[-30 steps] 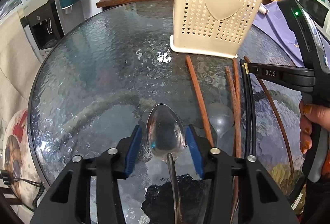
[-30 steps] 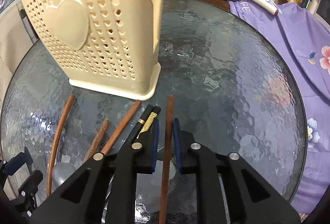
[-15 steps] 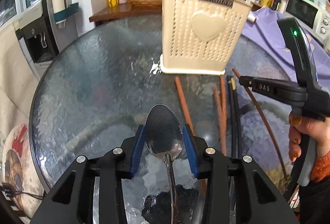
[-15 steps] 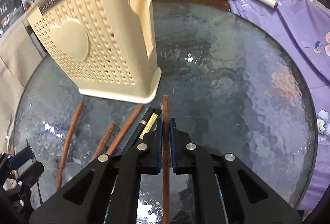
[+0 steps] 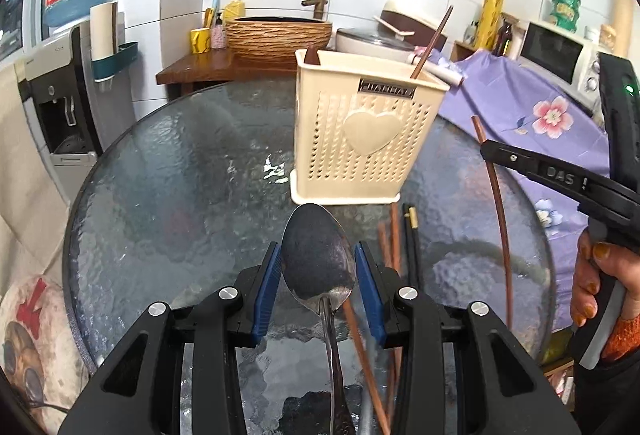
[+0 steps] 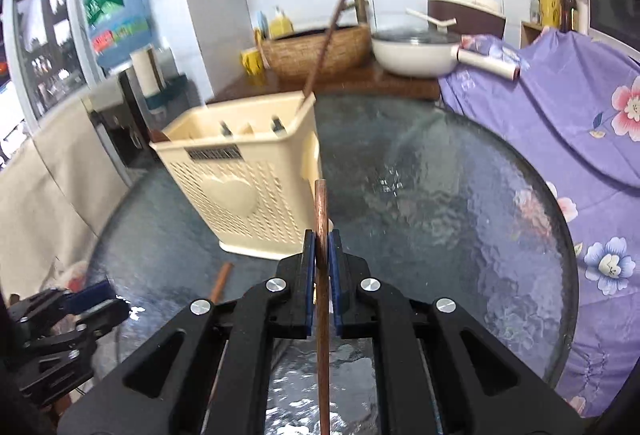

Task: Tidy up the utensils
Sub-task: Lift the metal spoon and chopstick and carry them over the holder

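Note:
My left gripper (image 5: 318,267) is shut on the bowl of a metal spoon (image 5: 316,255), lifted above the glass table (image 5: 180,187). A brown wooden chopstick (image 6: 321,219) is pinched upright-forward in my right gripper (image 6: 321,243), which is shut on it; the same chopstick (image 5: 498,203) and right gripper (image 5: 486,151) show at the right of the left wrist view. The cream perforated utensil holder (image 5: 366,143) stands ahead, with one chopstick (image 5: 432,41) leaning in it. Several chopsticks (image 5: 400,235) lie on the table in front of the holder.
A purple flowered cloth (image 6: 580,123) drapes the right side. Behind the table stand a woven basin (image 5: 278,35), a white pan (image 6: 416,53), a microwave (image 5: 556,55) and a water dispenser (image 5: 60,99). A person's hand (image 5: 592,275) grips the right tool.
Both grippers rose from the table, lifting the spoon and the chopstick. The right gripper tightened on the chopstick and tilted upward. The holder now sits lower and farther in both views.

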A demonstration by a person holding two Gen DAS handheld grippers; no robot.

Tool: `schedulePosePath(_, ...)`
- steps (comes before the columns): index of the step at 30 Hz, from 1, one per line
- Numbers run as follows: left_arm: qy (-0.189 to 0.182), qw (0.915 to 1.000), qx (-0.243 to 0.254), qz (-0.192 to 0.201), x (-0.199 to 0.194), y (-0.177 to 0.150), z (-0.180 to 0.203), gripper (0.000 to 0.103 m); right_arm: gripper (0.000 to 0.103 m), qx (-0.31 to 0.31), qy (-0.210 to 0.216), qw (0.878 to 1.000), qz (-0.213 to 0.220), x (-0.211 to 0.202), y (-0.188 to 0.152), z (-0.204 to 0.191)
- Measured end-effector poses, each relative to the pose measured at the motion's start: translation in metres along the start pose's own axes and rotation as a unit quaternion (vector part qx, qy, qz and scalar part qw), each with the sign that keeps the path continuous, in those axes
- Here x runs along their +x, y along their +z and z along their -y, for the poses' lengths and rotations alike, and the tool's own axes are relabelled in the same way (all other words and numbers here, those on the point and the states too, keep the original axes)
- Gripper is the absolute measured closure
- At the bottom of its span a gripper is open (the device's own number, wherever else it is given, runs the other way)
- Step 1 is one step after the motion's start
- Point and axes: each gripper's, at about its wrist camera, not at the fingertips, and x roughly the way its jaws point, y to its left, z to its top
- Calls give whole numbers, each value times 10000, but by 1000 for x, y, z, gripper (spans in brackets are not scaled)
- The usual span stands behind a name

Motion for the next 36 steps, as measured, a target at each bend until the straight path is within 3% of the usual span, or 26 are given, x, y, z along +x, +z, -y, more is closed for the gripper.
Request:
schedulePosePath(9,-212,9995,-126,191,-5,9,-8,66,95,-137,212,9992,303,-41,7,-12)
schedulePosePath(36,-69,9998,-117,131,15,-8,-10,66,95,-106,109,9993,336,-45,2,-15)
